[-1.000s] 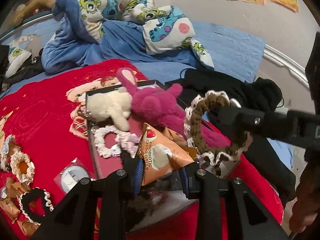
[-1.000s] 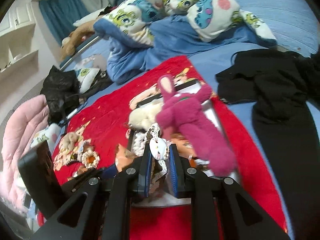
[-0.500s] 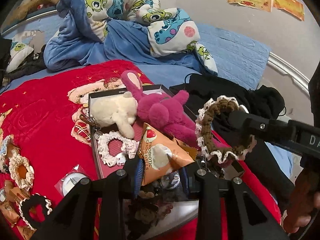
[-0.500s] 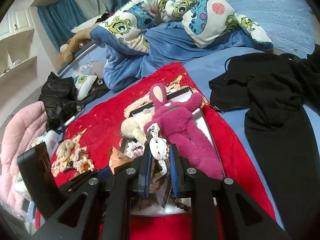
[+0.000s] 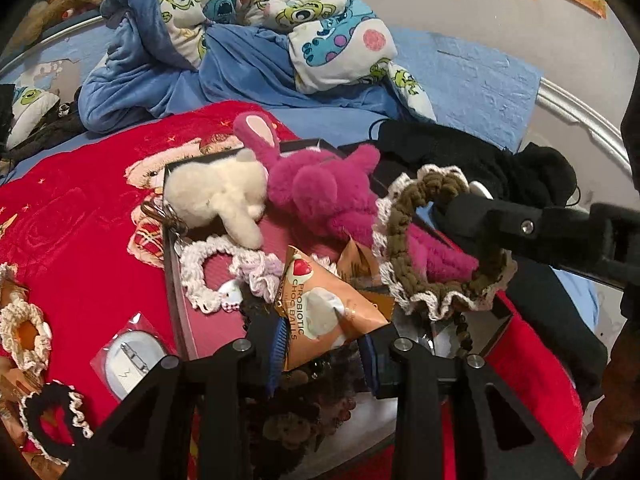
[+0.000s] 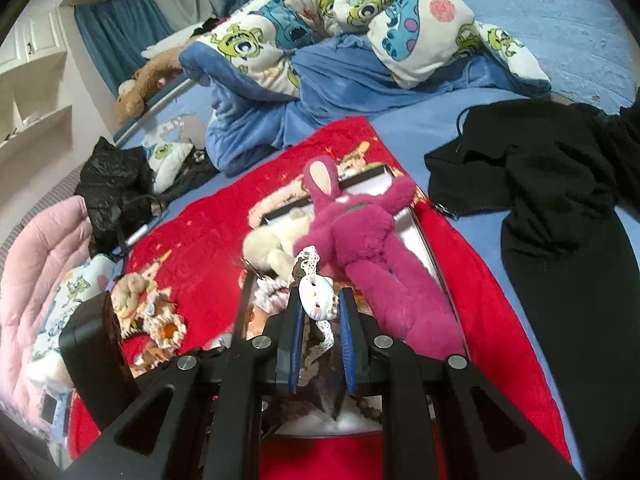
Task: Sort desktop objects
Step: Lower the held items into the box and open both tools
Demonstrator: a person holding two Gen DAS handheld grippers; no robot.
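Note:
My left gripper point(image 5: 322, 344) is shut on an orange Probiotic Choc Balls packet point(image 5: 320, 308) and holds it above the dark box point(image 5: 176, 280) on the red blanket. My right gripper point(image 6: 319, 312) is shut on a brown crochet scrunchie with white lace and a cat charm point(image 6: 316, 294); the scrunchie point(image 5: 424, 248) hangs over the box's right side in the left wrist view. In the box lie a magenta plush rabbit point(image 5: 328, 192), a cream plush point(image 5: 218, 196) and a white scrunchie point(image 5: 212, 272).
Loose on the red blanket point(image 5: 80, 208) at left are a cream scrunchie point(image 5: 22, 332), a black scrunchie point(image 5: 52, 420) and a bagged round item point(image 5: 128, 356). Black clothing point(image 6: 560, 200) lies to the right. A rumpled blue cartoon quilt point(image 5: 240, 40) lies behind.
Both grippers have risen and pulled back a little from the box, each still holding its item. The brown scrunchie now hangs lower over the box's right side.

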